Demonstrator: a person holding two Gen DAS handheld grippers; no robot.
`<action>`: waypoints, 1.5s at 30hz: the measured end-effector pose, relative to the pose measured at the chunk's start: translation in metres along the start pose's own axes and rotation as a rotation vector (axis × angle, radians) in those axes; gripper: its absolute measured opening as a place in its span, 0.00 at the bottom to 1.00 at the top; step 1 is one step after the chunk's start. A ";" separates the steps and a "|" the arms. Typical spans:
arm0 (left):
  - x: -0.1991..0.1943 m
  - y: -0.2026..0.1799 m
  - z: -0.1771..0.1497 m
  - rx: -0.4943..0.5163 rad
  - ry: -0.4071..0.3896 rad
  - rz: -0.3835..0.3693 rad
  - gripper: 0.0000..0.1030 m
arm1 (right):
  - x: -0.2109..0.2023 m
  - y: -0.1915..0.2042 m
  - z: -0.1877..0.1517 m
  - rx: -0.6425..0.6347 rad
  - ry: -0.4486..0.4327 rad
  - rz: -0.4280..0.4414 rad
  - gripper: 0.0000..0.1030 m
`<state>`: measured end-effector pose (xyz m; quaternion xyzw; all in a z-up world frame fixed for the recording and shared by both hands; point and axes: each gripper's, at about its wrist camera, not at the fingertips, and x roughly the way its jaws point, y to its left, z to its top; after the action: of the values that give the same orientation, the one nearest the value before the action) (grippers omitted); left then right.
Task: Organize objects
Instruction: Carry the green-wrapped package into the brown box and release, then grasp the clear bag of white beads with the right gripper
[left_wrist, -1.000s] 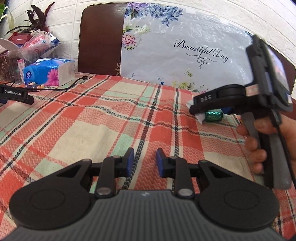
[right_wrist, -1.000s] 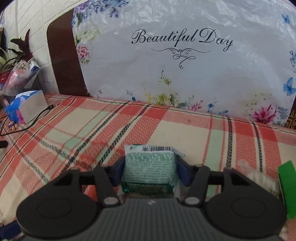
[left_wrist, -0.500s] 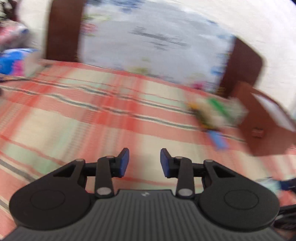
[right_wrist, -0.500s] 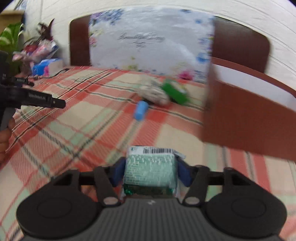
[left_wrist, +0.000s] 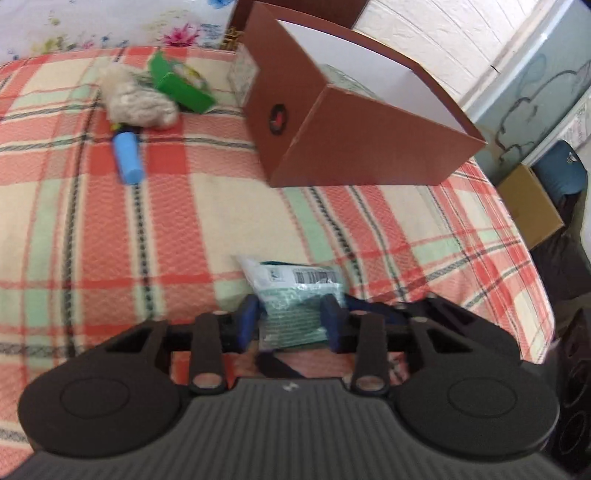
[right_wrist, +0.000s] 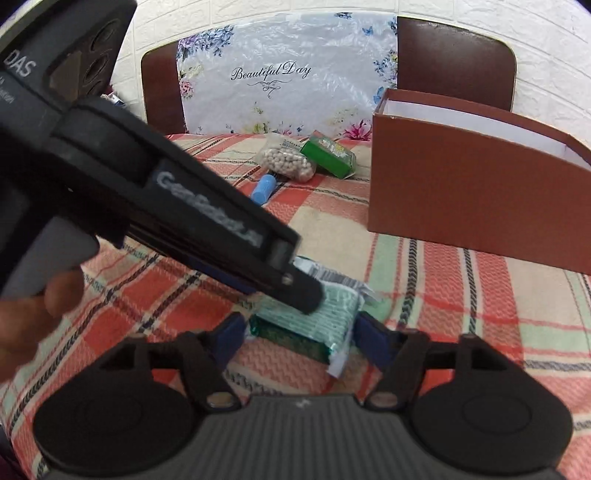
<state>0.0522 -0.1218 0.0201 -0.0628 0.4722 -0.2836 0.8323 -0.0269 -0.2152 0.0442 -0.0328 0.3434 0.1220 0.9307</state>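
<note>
A green foil packet (left_wrist: 295, 291) with a barcode label hangs low over the plaid tablecloth (left_wrist: 110, 240). My left gripper (left_wrist: 291, 321) has its jaws closing, both blue pads against the packet's sides. From the right wrist view the left gripper (right_wrist: 306, 295) reaches in from the upper left onto the packet (right_wrist: 325, 317). My right gripper (right_wrist: 301, 338) straddles the same packet; its jaws are closing, with a thin gap still showing at each pad. A brown cardboard box (right_wrist: 461, 192), open at the top, stands just beyond.
A blue cylinder (right_wrist: 263, 188), a clear bag of pale beans (right_wrist: 288, 162) and a green carton (right_wrist: 328, 155) lie at the far side of the table. A person's hand (right_wrist: 37, 314) holds the left gripper's handle. The table's right edge (left_wrist: 532, 295) drops to a cardboard carton (left_wrist: 528, 206) on the floor.
The left gripper swung right across the table and closed around the packet. The right gripper carried the packet back near the brown box and spread its jaws off it.
</note>
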 end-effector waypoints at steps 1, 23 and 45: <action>-0.003 -0.005 0.006 0.006 -0.001 0.004 0.31 | 0.000 -0.001 0.002 0.003 -0.009 -0.006 0.55; 0.004 -0.058 0.142 0.148 -0.244 0.087 0.32 | 0.002 -0.114 0.096 0.154 -0.321 -0.266 0.75; -0.076 0.072 0.043 0.048 -0.305 0.450 0.36 | -0.028 0.002 0.062 0.142 -0.231 -0.043 0.46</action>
<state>0.0872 -0.0281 0.0736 0.0215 0.3365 -0.0900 0.9371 -0.0087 -0.2102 0.1096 0.0400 0.2410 0.0804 0.9664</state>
